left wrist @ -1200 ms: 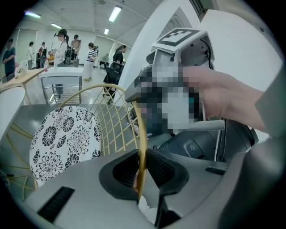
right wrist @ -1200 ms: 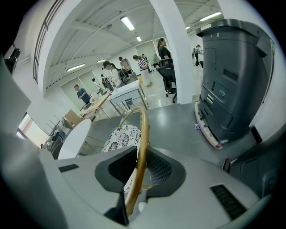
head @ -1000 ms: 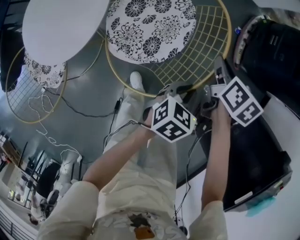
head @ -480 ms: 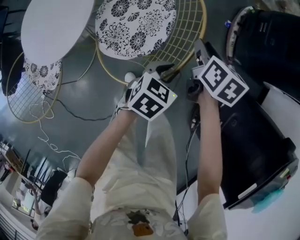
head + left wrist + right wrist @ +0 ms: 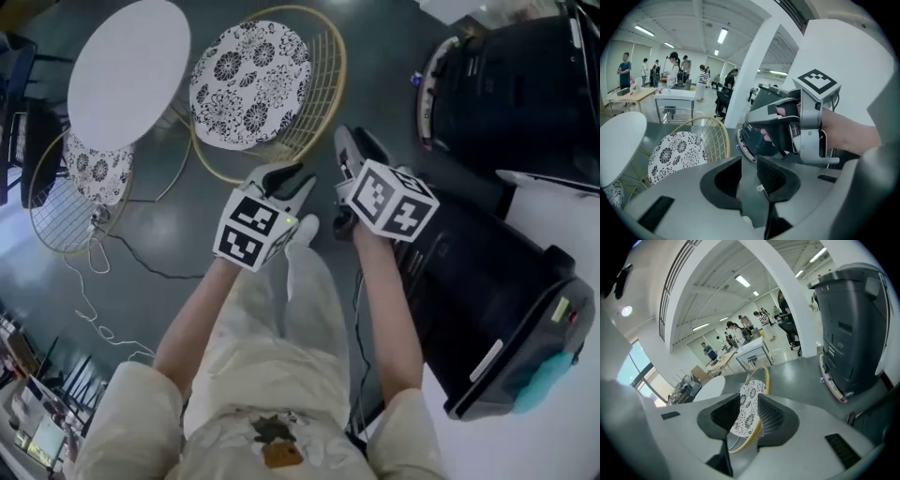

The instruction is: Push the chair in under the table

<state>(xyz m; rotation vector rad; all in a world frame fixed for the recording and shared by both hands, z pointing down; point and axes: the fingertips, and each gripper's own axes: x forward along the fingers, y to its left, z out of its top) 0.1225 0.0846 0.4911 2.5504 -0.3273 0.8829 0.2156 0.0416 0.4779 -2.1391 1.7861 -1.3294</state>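
Note:
The chair [image 5: 248,84], a gold wire shell with a black-and-white floral cushion, stands on the grey floor with its seat against the edge of the round white table [image 5: 127,70]. My left gripper [image 5: 281,176] hovers just short of the chair's wire back, apart from it. My right gripper [image 5: 352,152] is beside it, to the right of the rim. Both have just been opening and hold nothing. In the left gripper view the jaws [image 5: 749,176] gape, with the chair [image 5: 682,150] beyond. In the right gripper view the chair [image 5: 752,399] shows far off between the open jaws [image 5: 749,417].
A second wire chair [image 5: 75,183] sits at the table's left side. Big black machines [image 5: 506,84] stand at the right, one close to my right arm [image 5: 497,300]. A thin cable [image 5: 141,262] trails on the floor. People stand at far tables [image 5: 670,75].
Both grippers were at the chair's wire back rim; now they are off it and drawn back toward me. The chair stands farther away, beside the table.

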